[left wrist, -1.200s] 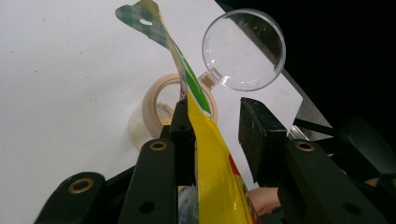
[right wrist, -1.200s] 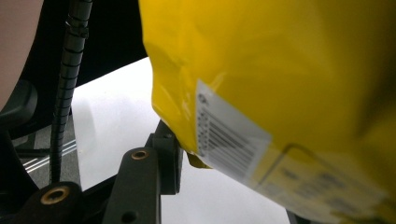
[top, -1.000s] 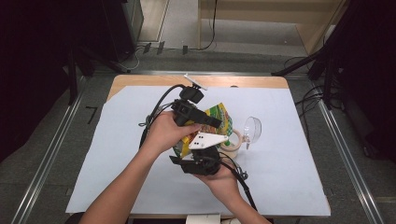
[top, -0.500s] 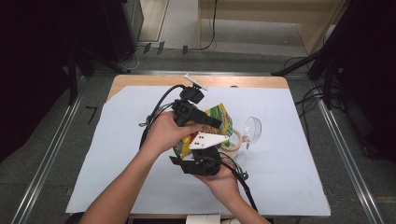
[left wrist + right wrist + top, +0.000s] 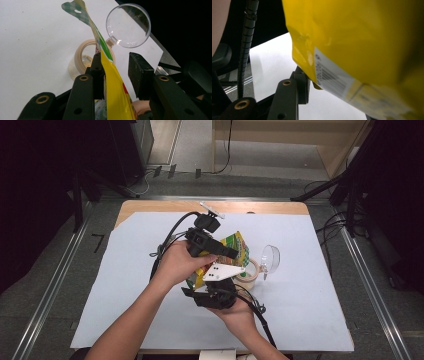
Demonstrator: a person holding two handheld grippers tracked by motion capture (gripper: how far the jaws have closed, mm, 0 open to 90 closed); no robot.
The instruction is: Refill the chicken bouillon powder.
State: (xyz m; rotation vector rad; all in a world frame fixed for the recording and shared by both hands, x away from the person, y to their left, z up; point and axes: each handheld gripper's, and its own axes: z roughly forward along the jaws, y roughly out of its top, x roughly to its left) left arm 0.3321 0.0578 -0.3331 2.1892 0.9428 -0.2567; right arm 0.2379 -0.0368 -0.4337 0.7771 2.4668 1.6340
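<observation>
High view: your two hands meet over the white sheet [image 5: 125,285], both grippers on the yellow snack bag [image 5: 235,245], which you hold off the table beside the tape roll [image 5: 252,270] and the clear lens [image 5: 270,257]. Your left gripper [image 5: 116,66] has the bag's edge against one pad; the other jaw stands clear. Whether your right gripper [image 5: 312,85] actually pinches the bag, I cannot tell.

surface: wooden table [image 5: 150,206] | cover: white sheet [image 5: 310,285] | on sheet: tape roll [image 5: 251,270], clear lid [image 5: 270,257]
</observation>
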